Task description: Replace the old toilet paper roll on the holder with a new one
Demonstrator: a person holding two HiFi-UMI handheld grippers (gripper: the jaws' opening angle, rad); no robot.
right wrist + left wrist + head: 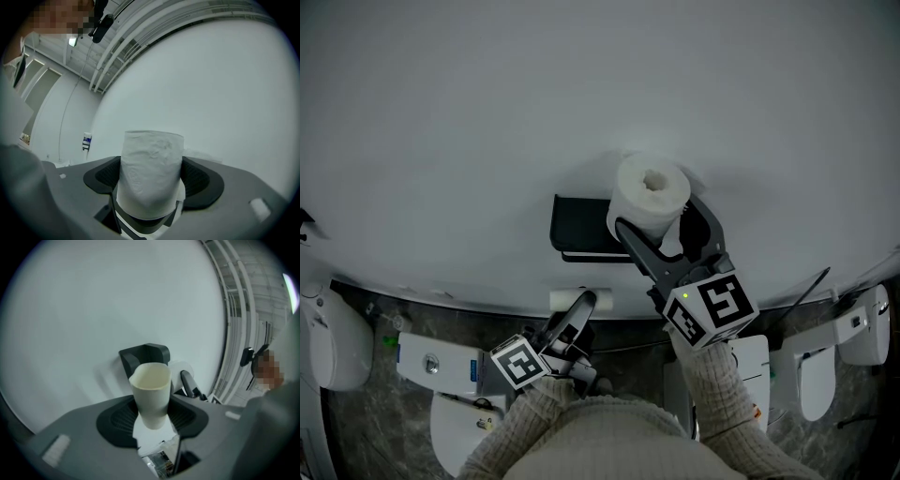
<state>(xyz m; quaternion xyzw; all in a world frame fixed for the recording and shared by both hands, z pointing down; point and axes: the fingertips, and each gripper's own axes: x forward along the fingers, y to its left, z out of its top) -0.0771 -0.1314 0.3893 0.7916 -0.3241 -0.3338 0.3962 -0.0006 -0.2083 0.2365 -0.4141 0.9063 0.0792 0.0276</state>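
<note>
A: Gripping what, each claw?

B: Well, the right gripper [664, 225] is clamped on the fresh toilet paper roll [650, 192], raised just beside the black wall holder [581, 228], presumably ready to mount. The left gripper [152, 416] pinches the empty cardboard tube [151, 390] lower down, likely out of the way.

One full roll [649, 197], one empty tube [151, 390], seemingly one holder [579, 228].

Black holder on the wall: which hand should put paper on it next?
Right. The right gripper grips the full white toilet paper roll right beside the black wall holder. The left gripper holds only an empty cardboard tube, lower down.
</note>
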